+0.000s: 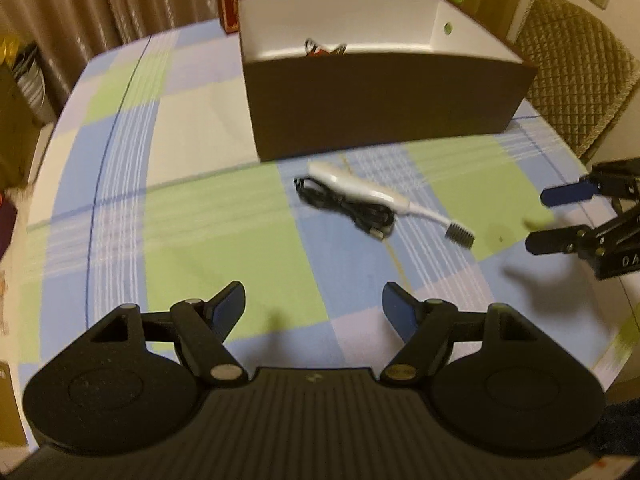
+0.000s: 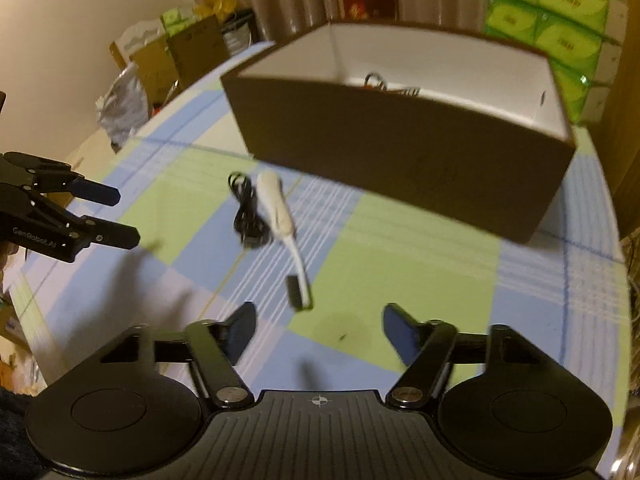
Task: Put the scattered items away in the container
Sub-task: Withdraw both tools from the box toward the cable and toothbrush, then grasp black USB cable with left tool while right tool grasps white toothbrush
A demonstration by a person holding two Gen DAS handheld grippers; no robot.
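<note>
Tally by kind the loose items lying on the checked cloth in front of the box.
White toothbrush: 1
Black cable: 1
Total: 2

toothbrush [image 1: 384, 196]: 1 | cable [image 1: 344, 204]: 1 | box [image 1: 384, 108]: 1 | gripper [image 1: 314, 308]: 2

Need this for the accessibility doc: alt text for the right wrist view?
The open right gripper hovers over a checked tablecloth, just short of a white toothbrush lying against a coiled black cable. Behind them stands a brown box with white inside; the left gripper, also open, enters from the left edge.
</note>
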